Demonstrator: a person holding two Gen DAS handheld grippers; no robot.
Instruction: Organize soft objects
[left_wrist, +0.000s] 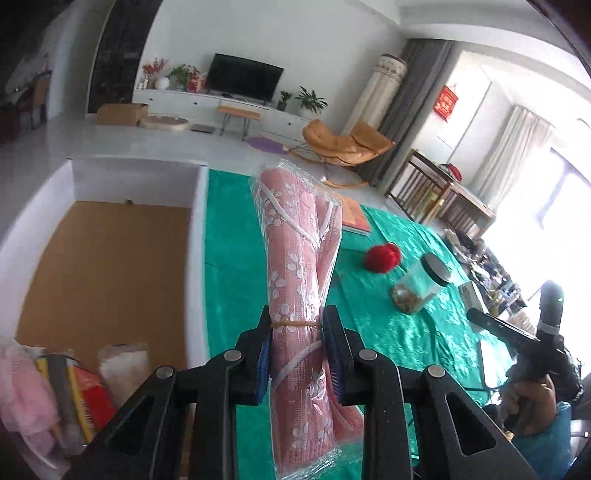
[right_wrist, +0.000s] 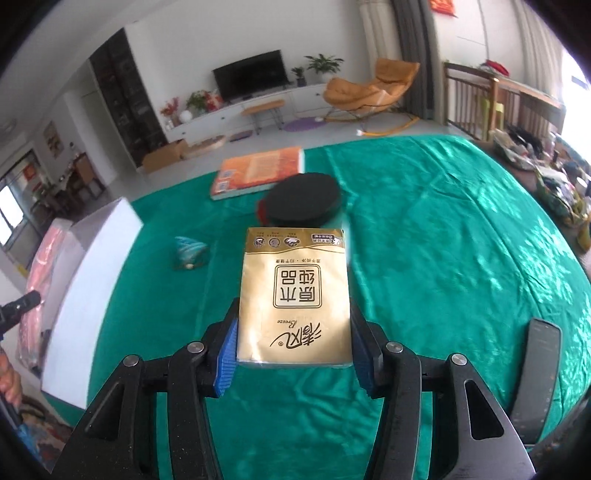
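Note:
My left gripper is shut on a pink rolled towel wrapped in clear plastic with a rubber band, held upright above the green tablecloth beside a white box. The box has a brown floor and holds a pink fluffy item and a cream soft item. My right gripper is shut on a gold tissue pack above the green tablecloth. The white box stands to its left.
In the left view a red yarn ball, a clear jar with black lid and an orange book lie on the table. In the right view: orange book, black jar lid, small teal item, dark remote.

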